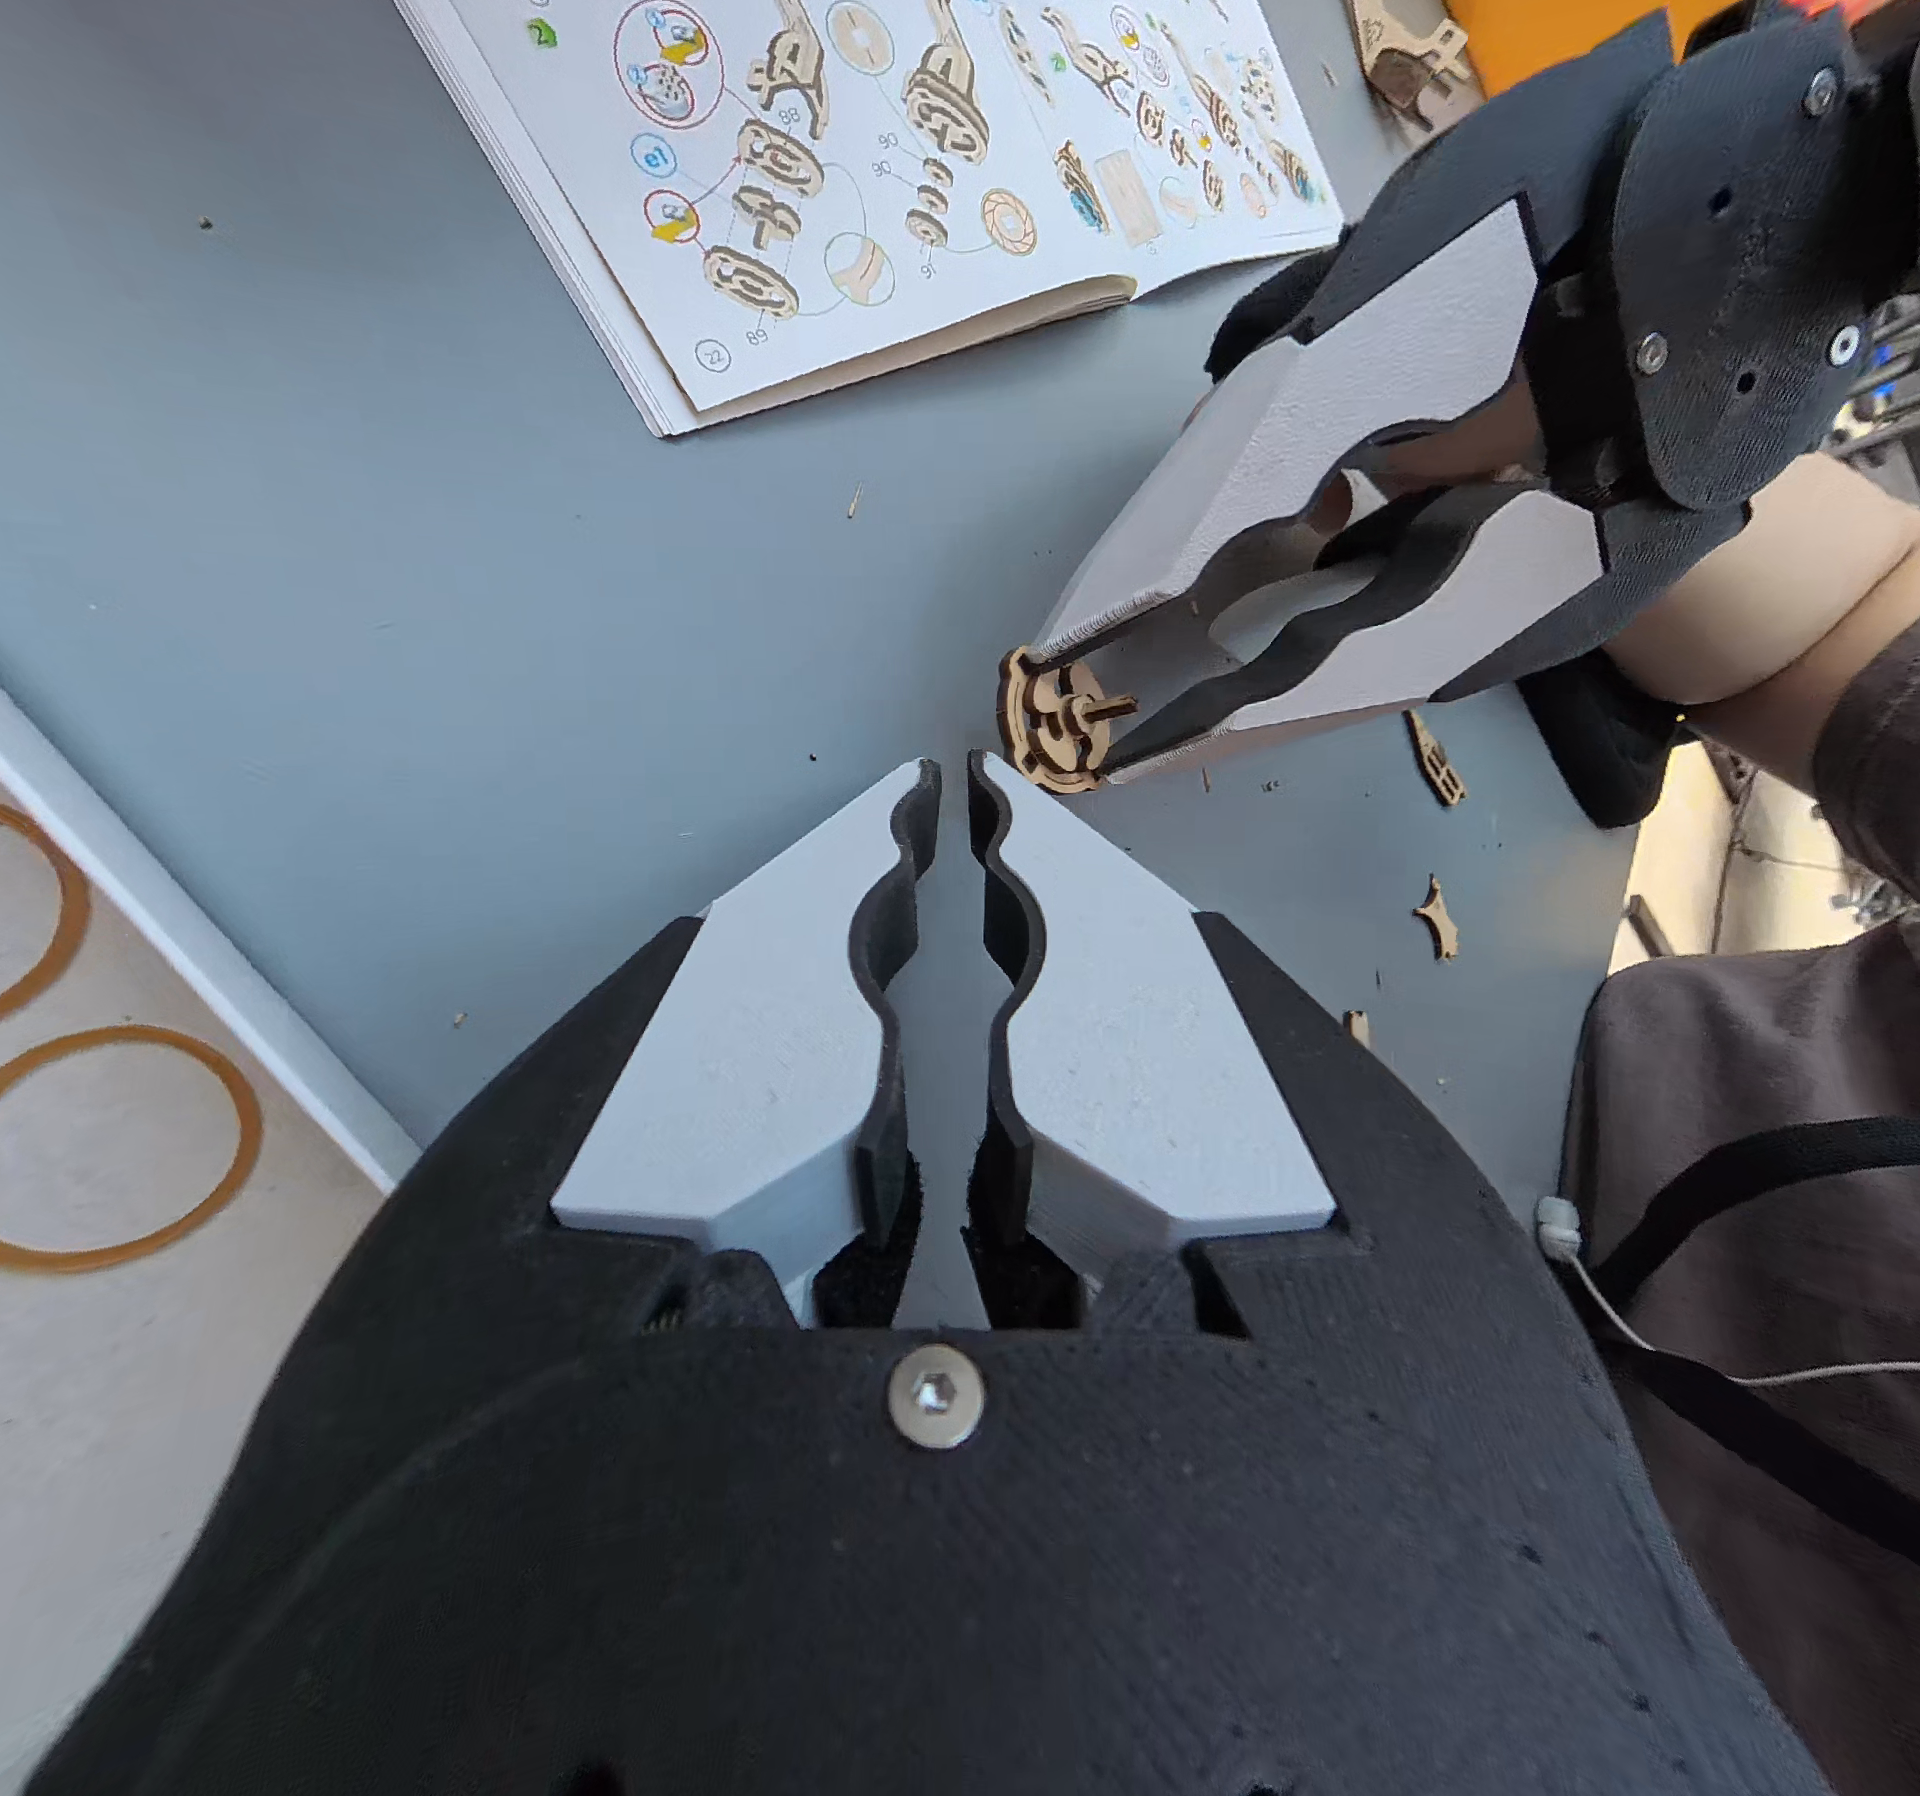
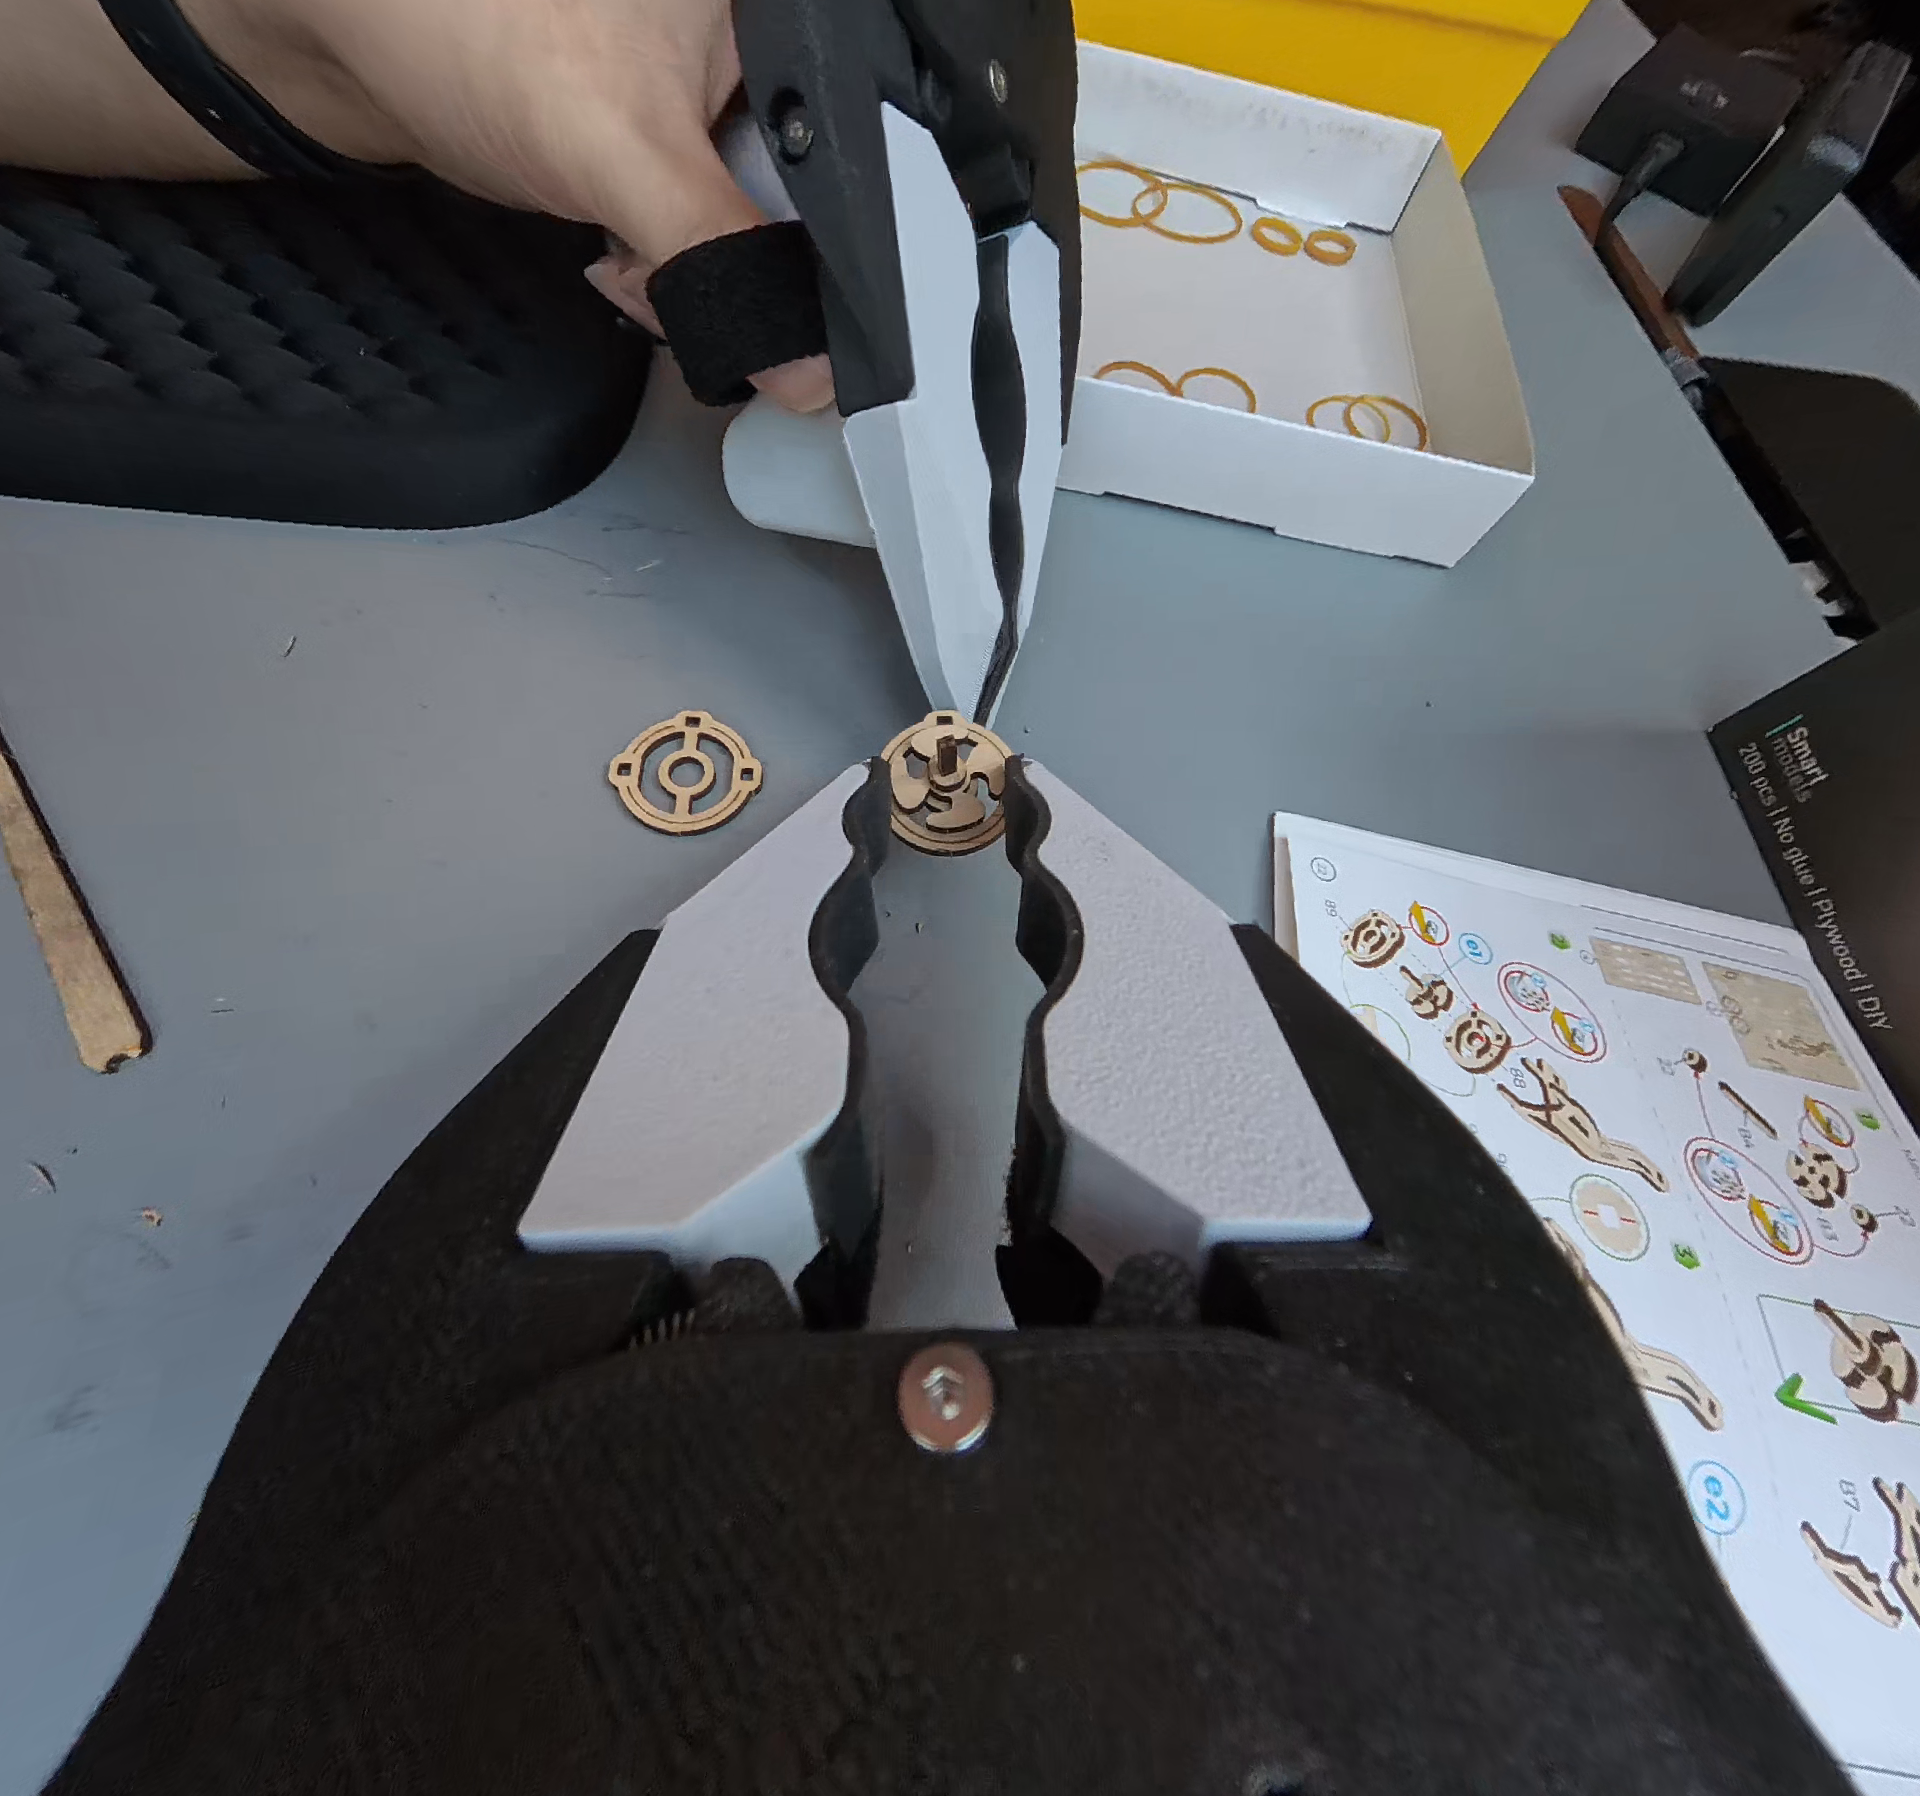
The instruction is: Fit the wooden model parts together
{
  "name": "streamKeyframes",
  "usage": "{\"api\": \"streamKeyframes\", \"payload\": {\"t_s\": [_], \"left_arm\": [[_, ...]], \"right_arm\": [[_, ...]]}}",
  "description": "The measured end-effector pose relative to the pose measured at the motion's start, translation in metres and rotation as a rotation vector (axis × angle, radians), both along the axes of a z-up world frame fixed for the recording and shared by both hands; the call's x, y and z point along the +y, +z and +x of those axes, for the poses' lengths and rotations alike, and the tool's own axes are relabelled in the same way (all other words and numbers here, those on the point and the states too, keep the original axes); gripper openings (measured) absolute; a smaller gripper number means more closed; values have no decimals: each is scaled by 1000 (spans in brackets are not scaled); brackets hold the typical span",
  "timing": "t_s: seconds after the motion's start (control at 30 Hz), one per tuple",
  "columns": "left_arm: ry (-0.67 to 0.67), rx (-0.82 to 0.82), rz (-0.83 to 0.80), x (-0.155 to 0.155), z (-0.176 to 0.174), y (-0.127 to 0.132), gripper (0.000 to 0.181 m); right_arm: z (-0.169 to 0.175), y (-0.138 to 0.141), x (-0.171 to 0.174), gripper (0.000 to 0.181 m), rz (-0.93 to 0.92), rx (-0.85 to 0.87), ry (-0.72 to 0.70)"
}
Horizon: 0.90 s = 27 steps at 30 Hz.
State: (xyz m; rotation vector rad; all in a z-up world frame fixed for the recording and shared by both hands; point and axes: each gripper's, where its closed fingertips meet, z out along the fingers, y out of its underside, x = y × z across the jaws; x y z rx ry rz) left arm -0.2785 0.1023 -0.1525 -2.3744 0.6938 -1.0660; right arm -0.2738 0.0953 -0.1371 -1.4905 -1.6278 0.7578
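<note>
**Holding the small wheel while the flat ring is waiting**

Gripping a small wooden wheel assembly (image 2: pixel 943 790) by its rim, the right gripper (image 2: pixel 940 785) is clamping it just above the grey surface (image 2: pixel 416 915), with a short peg pointing back along the fingers. The left gripper (image 1: pixel 954 770) is hanging just beside the wheel, at about 12 o'clock from it in the right wrist view; its fingers are almost together and holding nothing, with only a thin slit between them. A flat wooden ring (image 2: pixel 686 772) is lying on the surface at about 9 o'clock from the wheel, near but apart. I judge that this ring is the next piece, and that the empty left gripper is the freer one to fetch it. An instruction booklet (image 1: pixel 831 136) is lying open nearby.
</note>
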Motion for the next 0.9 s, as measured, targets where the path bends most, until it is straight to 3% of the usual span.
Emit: {"api": "streamKeyframes", "payload": {"t_s": [0.13,0.4,0.5,0.67,0.9], "left_arm": [[47,-111,-33,4,-2,15,10],[-41,-488,-173,-10,19,54,12],[-67,-561,-150,-11,21,67,15],[-22,-379,-79,-3,12,47,15],[4,-148,28,4,-1,28,13]], "right_arm": [[5,10,-2,20,82,32,0],[14,41,-2,20,180,155,-21],[16,47,-4,20,185,183,-16],[19,38,5,20,182,129,-50],[34,-7,17,20,46,-74,-72]]}}
